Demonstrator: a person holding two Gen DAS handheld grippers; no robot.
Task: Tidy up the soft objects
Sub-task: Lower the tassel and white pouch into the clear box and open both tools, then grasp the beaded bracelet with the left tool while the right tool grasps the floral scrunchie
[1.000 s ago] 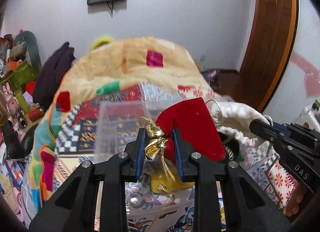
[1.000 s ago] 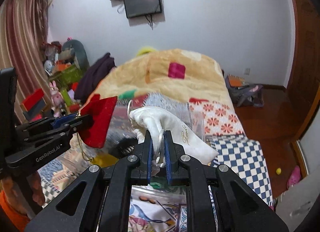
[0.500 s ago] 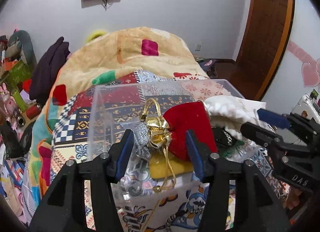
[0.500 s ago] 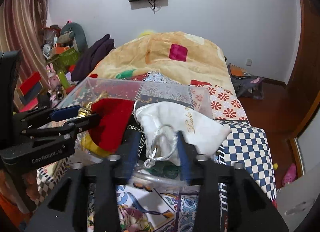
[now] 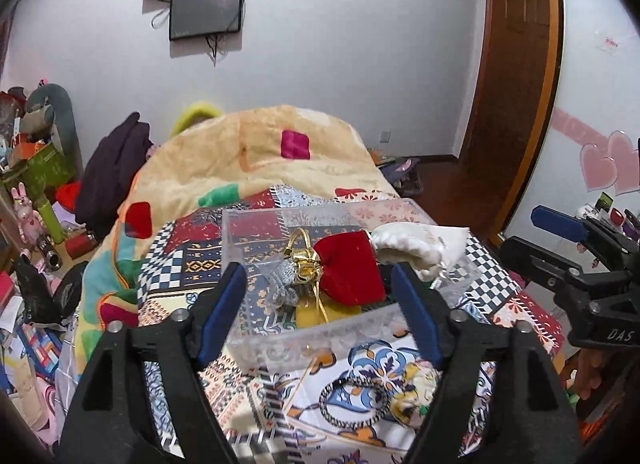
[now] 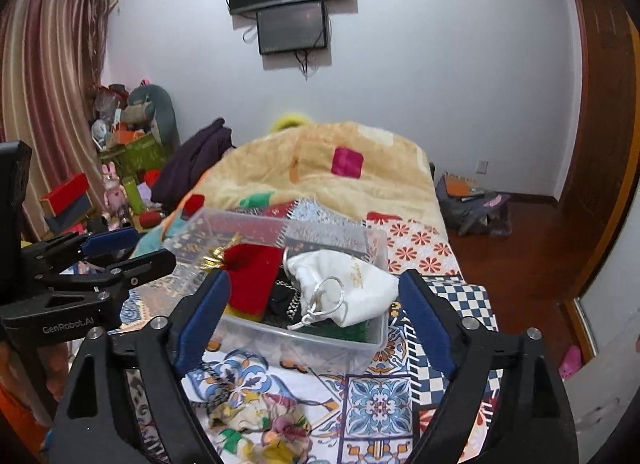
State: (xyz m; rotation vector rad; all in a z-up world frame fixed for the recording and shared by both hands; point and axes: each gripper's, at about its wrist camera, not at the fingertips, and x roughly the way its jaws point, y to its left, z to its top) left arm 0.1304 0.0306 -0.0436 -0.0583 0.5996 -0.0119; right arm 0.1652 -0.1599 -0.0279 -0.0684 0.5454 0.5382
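A clear plastic box (image 5: pixel 320 338) (image 6: pixel 304 340) stands on the patterned bedspread. In it lie a red velvet pouch (image 5: pixel 348 272) (image 6: pixel 256 276) with a gold tie (image 5: pixel 302 262), a white drawstring pouch (image 5: pixel 416 244) (image 6: pixel 352 284), a yellow item (image 5: pixel 344 314) and dark items. My left gripper (image 5: pixel 320 316) is open and empty, just in front of the box. My right gripper (image 6: pixel 312 316) is open and empty, above the box's near wall. Each gripper shows at the edge of the other's view.
A black-and-white hair band (image 5: pixel 352 400) and a floral scrunchie (image 6: pixel 264 424) lie on the bedspread in front of the box. A beige blanket (image 5: pixel 256 159) is heaped behind it. Clutter and toys (image 6: pixel 120 151) stand at the left; a wooden door (image 5: pixel 516 75) at the right.
Both grippers opened, let the red pouch and the white pouch drop into the box, and drew back toward me.
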